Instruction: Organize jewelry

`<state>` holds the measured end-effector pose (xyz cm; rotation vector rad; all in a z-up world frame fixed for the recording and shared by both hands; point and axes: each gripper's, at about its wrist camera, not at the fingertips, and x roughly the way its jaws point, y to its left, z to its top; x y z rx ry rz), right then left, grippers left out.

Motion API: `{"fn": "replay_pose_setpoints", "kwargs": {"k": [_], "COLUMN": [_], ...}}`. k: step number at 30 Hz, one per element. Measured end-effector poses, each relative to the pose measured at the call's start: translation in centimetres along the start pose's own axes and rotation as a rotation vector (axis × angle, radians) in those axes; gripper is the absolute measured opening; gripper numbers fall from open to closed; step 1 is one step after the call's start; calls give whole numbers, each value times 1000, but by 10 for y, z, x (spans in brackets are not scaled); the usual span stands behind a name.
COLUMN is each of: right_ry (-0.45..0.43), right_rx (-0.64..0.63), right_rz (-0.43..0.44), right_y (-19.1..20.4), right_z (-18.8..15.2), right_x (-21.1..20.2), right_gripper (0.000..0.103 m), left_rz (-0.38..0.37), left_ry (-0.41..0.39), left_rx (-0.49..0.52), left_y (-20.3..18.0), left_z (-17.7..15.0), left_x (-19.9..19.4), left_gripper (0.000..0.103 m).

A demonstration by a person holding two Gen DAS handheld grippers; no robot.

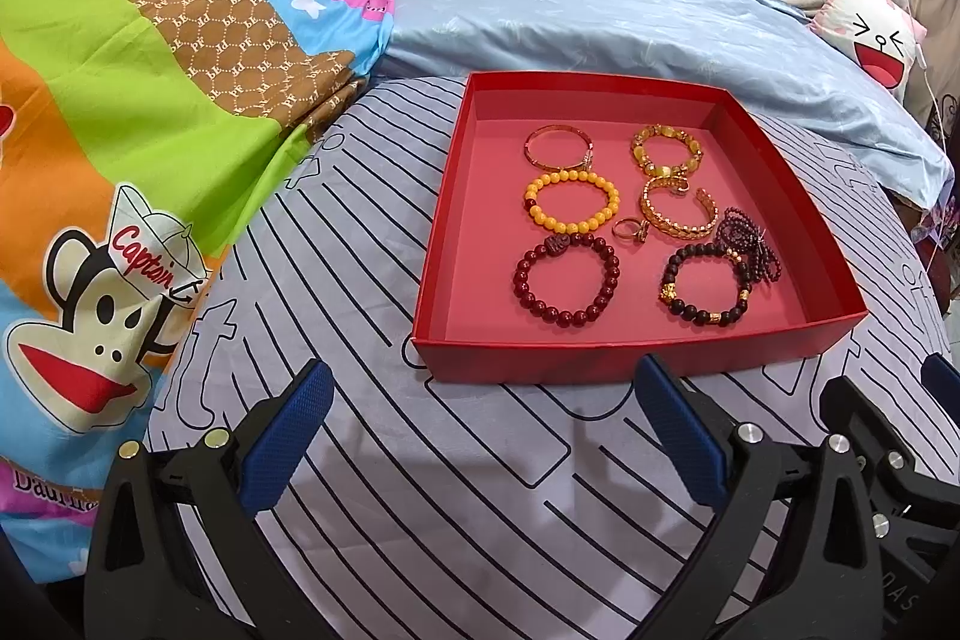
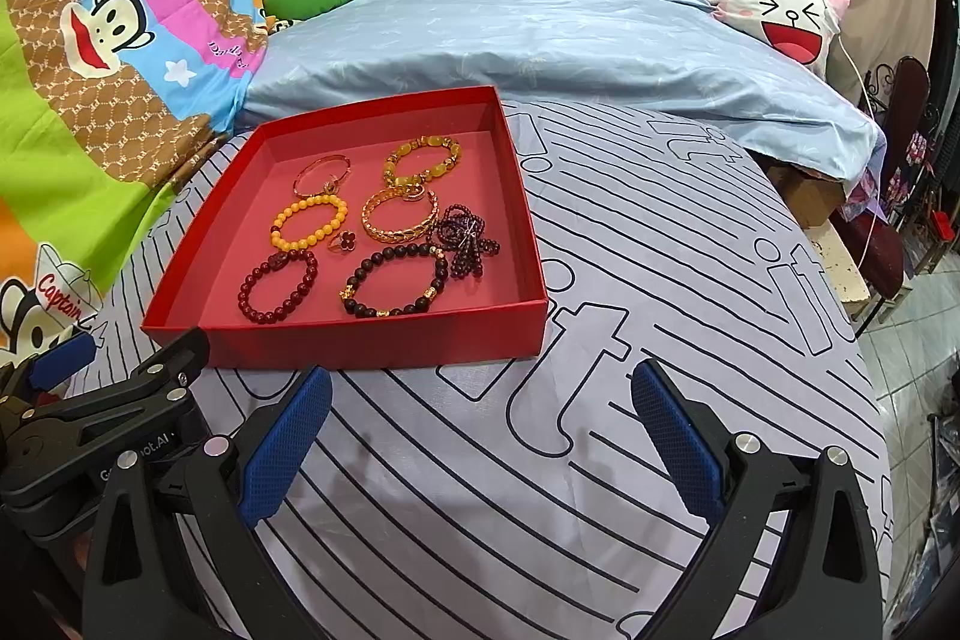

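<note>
Left wrist view: striped bedsheet point(image 1: 420, 490) carries a shallow red box point(image 1: 600, 361) holding bracelets, like the yellow bead bracelet point(image 1: 572, 201) far left, and a small gold ring point(image 1: 631, 228) mid-box. Left gripper point(image 1: 483, 436) and right gripper point(image 2: 480, 436) both hang near it, fingers wide apart, empty.

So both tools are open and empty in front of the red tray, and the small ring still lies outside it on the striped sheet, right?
Not quite. The ring lies inside the red tray, between the yellow bead bracelet and the gold cuff; both wrist views show it. The rest holds: the left tool and right tool are open, empty, in front of the tray, over the striped sheet.
</note>
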<state>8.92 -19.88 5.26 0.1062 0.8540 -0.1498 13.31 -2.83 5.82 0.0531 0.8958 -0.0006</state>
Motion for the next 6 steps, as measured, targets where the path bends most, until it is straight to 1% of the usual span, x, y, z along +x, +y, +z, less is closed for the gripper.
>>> {"fn": "replay_pose_setpoints", "kwargs": {"k": [3,6], "right_ry": [0,-2], "right_rx": [1,-1], "right_rz": [-1,-3], "right_y": [0,0], "right_z": [0,0], "right_x": [0,-1], "right_gripper": [97,97], "left_rz": [-3,-10], "left_ry": [-7,-5], "left_rx": [-10,0], "left_y": [1,1], "left_z": [2,4], "left_x": [-1,0], "left_gripper": [96,96]}}
